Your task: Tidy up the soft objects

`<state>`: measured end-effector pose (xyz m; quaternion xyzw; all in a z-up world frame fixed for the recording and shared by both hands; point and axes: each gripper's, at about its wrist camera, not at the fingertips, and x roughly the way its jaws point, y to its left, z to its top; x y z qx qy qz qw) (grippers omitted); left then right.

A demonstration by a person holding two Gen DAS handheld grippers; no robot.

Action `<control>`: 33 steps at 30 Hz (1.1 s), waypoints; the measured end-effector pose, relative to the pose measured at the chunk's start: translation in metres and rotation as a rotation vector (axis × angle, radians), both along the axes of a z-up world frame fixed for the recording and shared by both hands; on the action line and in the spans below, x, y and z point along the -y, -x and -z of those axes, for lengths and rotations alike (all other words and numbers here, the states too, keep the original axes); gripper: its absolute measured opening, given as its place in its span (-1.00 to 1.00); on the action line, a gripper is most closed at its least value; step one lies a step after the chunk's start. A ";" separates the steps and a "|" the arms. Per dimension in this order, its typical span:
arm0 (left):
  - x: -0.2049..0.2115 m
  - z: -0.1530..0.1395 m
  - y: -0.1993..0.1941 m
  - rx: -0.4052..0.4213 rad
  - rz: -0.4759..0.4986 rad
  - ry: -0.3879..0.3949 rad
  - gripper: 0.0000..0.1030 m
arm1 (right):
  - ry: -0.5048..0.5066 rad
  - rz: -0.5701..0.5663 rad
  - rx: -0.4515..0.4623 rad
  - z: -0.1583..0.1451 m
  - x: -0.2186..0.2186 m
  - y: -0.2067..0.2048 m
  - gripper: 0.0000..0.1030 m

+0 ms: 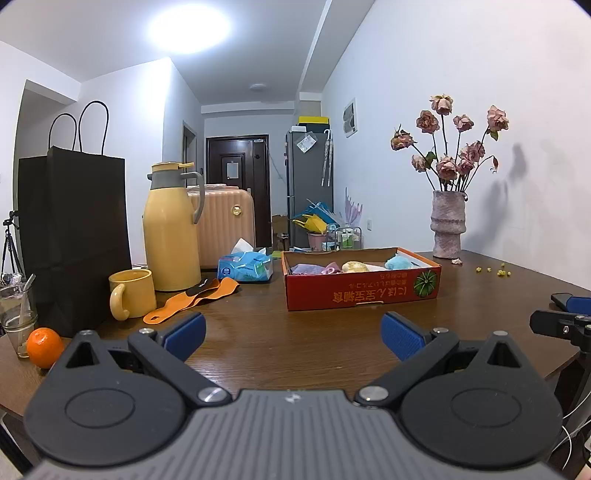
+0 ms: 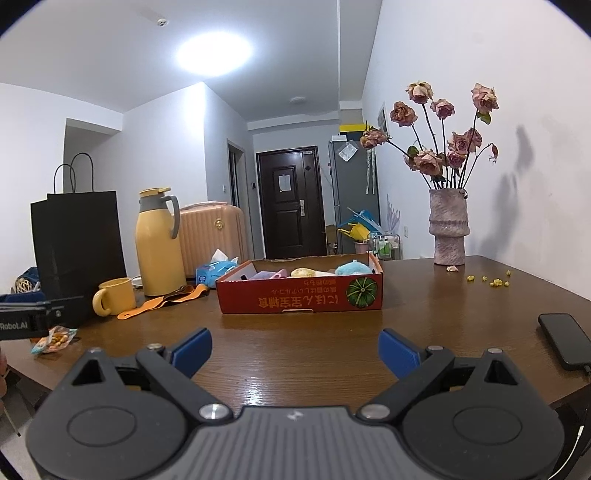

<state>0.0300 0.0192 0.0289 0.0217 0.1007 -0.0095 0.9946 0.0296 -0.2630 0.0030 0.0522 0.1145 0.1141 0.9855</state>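
We hold both left tongs [image 1: 293, 334] and right tongs [image 2: 295, 349] wide open and empty at the desk's [image 2: 314, 354] near edge; reaching for the red box [image 2: 299, 295] could nudge the mug [image 1: 133, 293].

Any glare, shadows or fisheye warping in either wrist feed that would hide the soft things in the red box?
Left wrist: ceiling light blown out, vase shadow on wall, edges bowed; red box contents clear. Right wrist: same light blooms, sheen on table near the open right gripper; box sharp, undistorted at centre.
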 end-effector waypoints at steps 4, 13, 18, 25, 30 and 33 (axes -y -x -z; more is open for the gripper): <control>0.000 -0.001 -0.001 -0.001 0.000 0.000 1.00 | 0.000 -0.003 0.005 0.001 0.000 0.001 0.89; 0.001 0.000 -0.001 -0.004 0.004 -0.004 1.00 | 0.012 0.000 -0.007 0.003 -0.003 0.000 0.89; 0.000 -0.001 -0.001 -0.001 0.006 -0.004 1.00 | 0.019 -0.003 -0.002 0.003 -0.004 0.001 0.89; -0.001 -0.002 0.000 0.007 0.006 -0.005 1.00 | 0.019 -0.002 0.008 0.001 -0.005 0.003 0.89; -0.002 -0.003 0.002 0.011 0.007 0.005 1.00 | 0.016 0.000 0.017 0.000 -0.003 0.004 0.89; -0.003 -0.004 0.004 0.024 0.011 0.006 1.00 | 0.013 0.003 0.022 0.000 -0.003 0.005 0.89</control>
